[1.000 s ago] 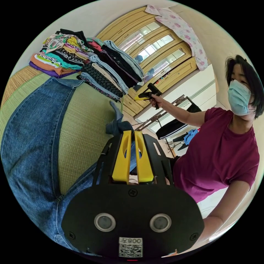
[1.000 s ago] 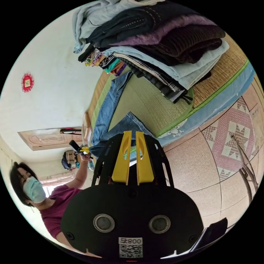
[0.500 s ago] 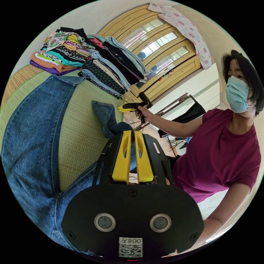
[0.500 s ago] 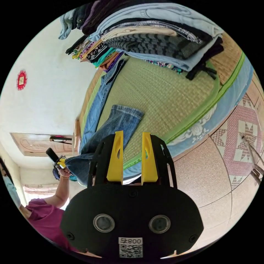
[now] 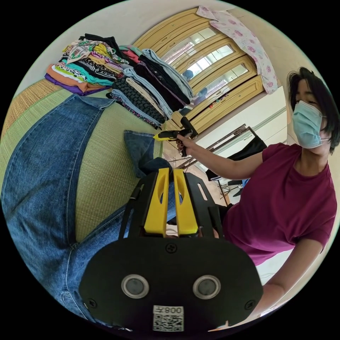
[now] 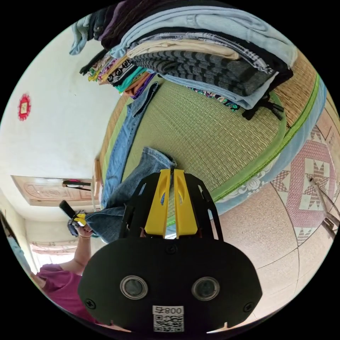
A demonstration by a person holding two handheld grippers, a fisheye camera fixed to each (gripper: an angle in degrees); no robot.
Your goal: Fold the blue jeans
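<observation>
**Asker:** Two tools here? Holding what?

**Describer:** Two, yes, both yellow-jawed with black bodies. Left gripper (image 5: 169,173): jaws drawn close, seemingly clamped on a dark bunch of denim at the waist end of the blue jeans (image 5: 42,170). Right gripper (image 6: 169,172): jaws nearly together too, tips right at the frayed hem of the nearer leg (image 6: 159,159). No telling whether any cloth is pinched between them.

**Asker:** Anything different from a moment back?

**Describer:** Right jaws spread wide half a second ago, narrowed again now. Half a second before that, shut with the leg end lifted; since then, leg end dropped onto the green woven mat (image 6: 212,141), lying slightly rumpled. Left jaws unchanged throughout.

**Asker:** Meaning for the fold?

**Describer:** Probably a re-grip at the hem, in order to carry that leg across. Jeans not yet folded: far leg stretched long over the mat, reaching the two stacks of folded clothes (image 6: 205,53); nearer leg angled apart from it.

**Asker:** Any writing?

**Describer:** Square code sticker (image 5: 168,318) on the gripper body, left unread. Small red ornament (image 6: 23,106) on the white wall, too small to make out.
</observation>
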